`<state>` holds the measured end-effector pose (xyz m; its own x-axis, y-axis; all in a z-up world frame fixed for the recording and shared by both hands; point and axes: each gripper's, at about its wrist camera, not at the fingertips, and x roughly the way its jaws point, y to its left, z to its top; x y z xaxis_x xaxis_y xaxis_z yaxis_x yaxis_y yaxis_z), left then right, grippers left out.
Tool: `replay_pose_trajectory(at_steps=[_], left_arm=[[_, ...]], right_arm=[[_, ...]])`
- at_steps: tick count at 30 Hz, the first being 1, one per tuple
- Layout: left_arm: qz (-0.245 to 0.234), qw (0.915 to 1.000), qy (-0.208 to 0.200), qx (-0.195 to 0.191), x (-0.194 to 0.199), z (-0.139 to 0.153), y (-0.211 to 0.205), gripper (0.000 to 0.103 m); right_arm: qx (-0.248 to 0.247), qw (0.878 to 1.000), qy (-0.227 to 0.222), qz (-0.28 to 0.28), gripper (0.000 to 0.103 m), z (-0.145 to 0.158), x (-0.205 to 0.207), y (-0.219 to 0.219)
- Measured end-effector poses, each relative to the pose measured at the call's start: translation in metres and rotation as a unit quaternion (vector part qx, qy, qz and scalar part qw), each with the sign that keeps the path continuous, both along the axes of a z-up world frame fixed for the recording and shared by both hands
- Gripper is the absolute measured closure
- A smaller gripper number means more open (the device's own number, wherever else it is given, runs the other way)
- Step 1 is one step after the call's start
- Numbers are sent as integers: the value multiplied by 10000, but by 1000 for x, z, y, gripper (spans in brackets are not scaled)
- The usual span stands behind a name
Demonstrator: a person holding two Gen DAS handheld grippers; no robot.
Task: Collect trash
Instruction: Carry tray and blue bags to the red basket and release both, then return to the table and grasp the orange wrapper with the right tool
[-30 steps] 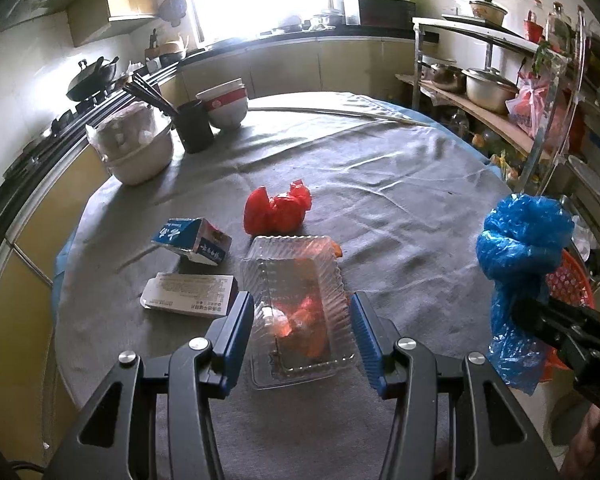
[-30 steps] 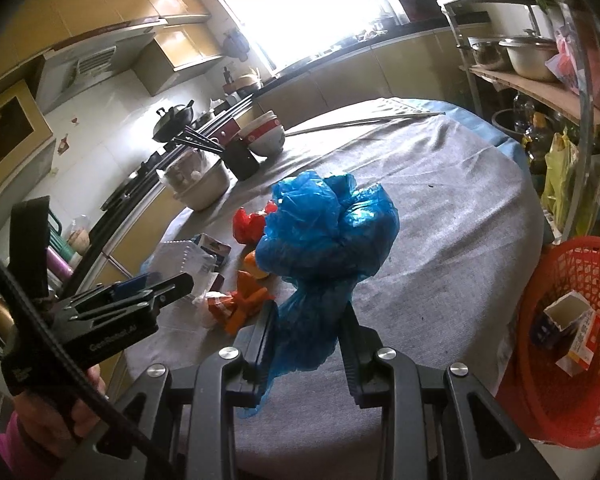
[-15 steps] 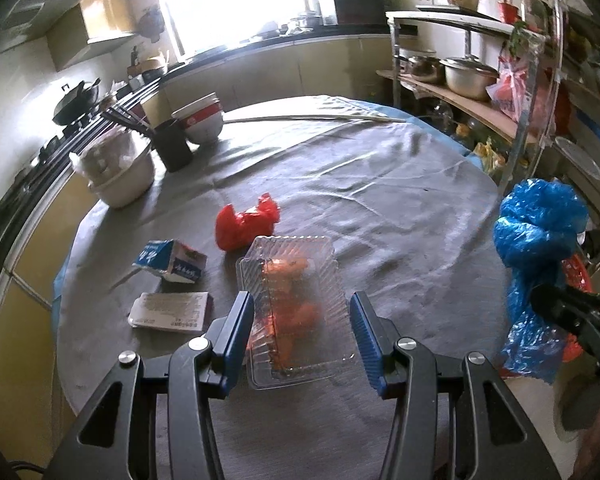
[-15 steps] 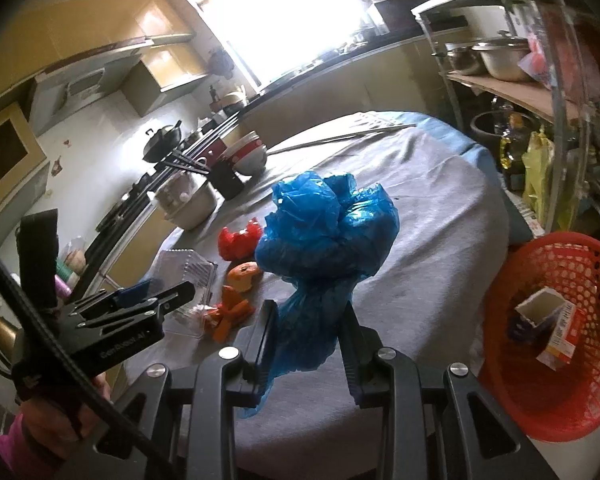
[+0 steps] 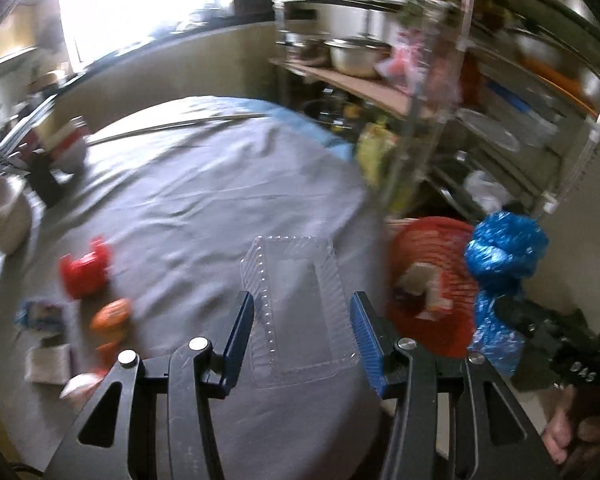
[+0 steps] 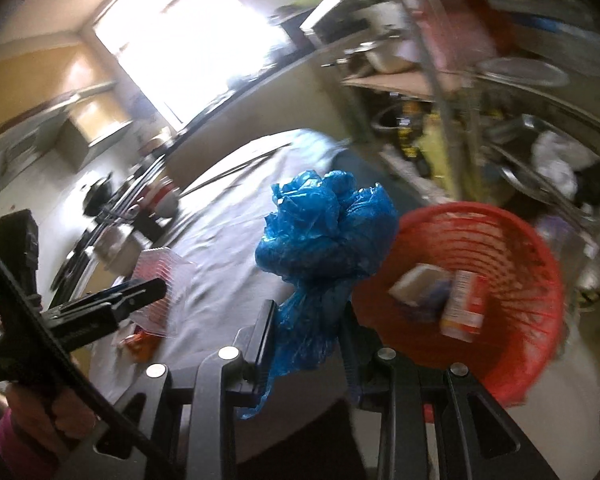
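Observation:
My left gripper (image 5: 302,334) is shut on a clear plastic clamshell tray (image 5: 296,312) and holds it above the grey table (image 5: 204,200). The tray looks empty. My right gripper (image 6: 310,334) is shut on a crumpled blue plastic bag (image 6: 324,232), which also shows in the left wrist view (image 5: 504,256). A red mesh basket (image 6: 512,248) with two cartons inside stands off the table's right edge, just right of the bag. On the table at the left lie a red bag (image 5: 85,268), orange food scraps (image 5: 111,314) and small cartons (image 5: 40,316).
A metal shelf rack (image 5: 440,92) with pots and plates stands right of the table, behind the basket. A bowl (image 5: 4,216), a dark cup (image 5: 46,178) and stacked bowls (image 5: 70,146) stand at the table's far left. Both views are motion-blurred.
Both grippers have swung right toward the red basket. The orange scraps that were in the clear tray now lie on the table at the left. The blue bag is now beside the basket.

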<state>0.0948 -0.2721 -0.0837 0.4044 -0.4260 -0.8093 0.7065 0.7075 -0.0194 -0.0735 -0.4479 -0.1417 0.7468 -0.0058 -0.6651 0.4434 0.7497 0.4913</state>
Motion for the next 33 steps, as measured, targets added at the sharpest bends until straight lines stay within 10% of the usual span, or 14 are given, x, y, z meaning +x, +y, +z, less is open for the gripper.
replay_pose_trajectory(at_steps=[12,15,33], left_arm=[[-1086,9929,481,106,-33,-26,-109,37],[-1101,9924,511,191,-34,-32,-111,37],[-12,9994,-91,333,-11,8,39,37]], right_arm=[[432,9953,344,-790,66,-26,-39,-55],[551,9934,413,-917,44,-32,-44,-60],[-29,9992,-110,-385,41,28,11,-14]])
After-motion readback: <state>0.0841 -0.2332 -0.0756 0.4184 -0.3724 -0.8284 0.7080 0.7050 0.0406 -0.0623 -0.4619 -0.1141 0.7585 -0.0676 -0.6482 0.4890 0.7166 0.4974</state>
